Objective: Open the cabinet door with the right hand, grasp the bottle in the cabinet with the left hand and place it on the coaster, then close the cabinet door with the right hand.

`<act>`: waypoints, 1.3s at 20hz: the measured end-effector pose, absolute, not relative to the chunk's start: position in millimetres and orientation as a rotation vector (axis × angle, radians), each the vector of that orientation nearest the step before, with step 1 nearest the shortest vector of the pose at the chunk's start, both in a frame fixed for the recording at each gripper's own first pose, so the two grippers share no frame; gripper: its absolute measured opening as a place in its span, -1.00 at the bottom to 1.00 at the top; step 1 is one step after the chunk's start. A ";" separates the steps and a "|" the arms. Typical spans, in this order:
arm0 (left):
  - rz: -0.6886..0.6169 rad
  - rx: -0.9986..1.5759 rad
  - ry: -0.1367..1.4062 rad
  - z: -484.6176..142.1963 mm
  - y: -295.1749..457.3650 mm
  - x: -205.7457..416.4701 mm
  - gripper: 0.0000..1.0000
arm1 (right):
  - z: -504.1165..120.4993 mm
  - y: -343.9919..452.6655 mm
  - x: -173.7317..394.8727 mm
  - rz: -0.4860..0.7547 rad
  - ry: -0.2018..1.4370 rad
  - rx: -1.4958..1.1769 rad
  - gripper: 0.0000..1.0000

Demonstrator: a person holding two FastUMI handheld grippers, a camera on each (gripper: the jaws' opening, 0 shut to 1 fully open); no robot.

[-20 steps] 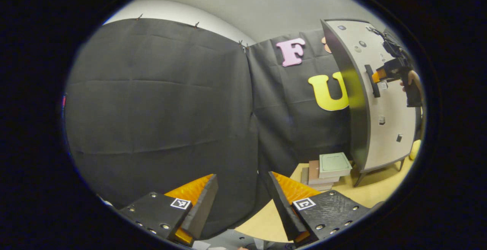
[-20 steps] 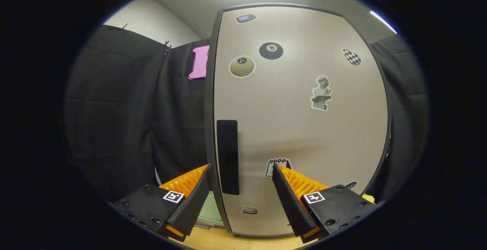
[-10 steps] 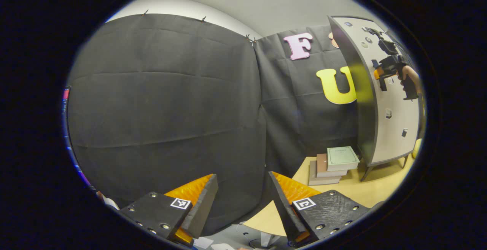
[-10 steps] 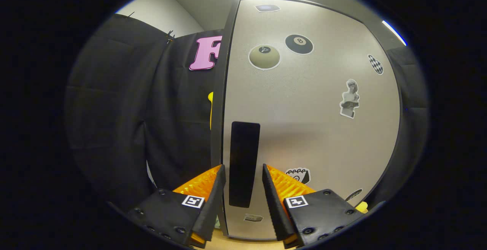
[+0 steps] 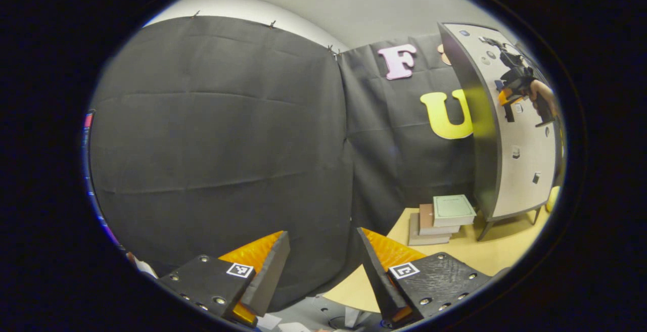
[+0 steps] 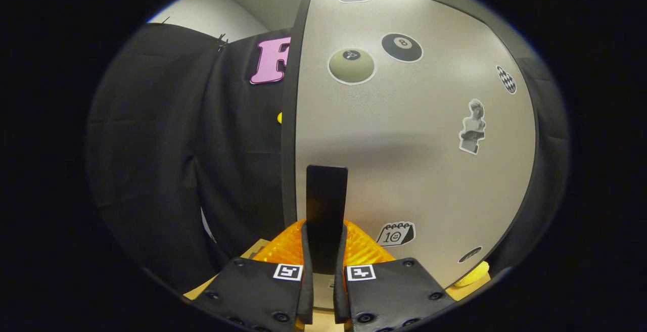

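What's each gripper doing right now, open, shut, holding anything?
Left gripper: open, holding nothing.
Right gripper: shut on the cabinet door handle, one finger on each side.

Tongs [image 6: 324, 243] clamped on door handle [image 6: 326, 205].

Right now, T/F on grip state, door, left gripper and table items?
1. The right gripper is shut on the door handle. True.
2. The cabinet door is wide open. False: it is closed.
3. The left gripper holds the bottle. False: it is open and holds nothing.
4. A stack of books lies on the table beside the cabinet. True.
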State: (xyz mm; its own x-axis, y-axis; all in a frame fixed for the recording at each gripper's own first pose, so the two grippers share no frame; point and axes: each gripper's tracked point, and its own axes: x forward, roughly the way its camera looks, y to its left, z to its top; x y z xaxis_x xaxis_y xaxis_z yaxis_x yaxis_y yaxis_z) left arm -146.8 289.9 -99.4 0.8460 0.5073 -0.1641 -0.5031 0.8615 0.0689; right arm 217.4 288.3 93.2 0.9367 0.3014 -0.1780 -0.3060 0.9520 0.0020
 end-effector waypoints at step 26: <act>0.127 0.007 0.056 -35.4 83.7 -54.0 0.59 | 101.5 218.2 129.7 0.667 0.231 0.051 -0.65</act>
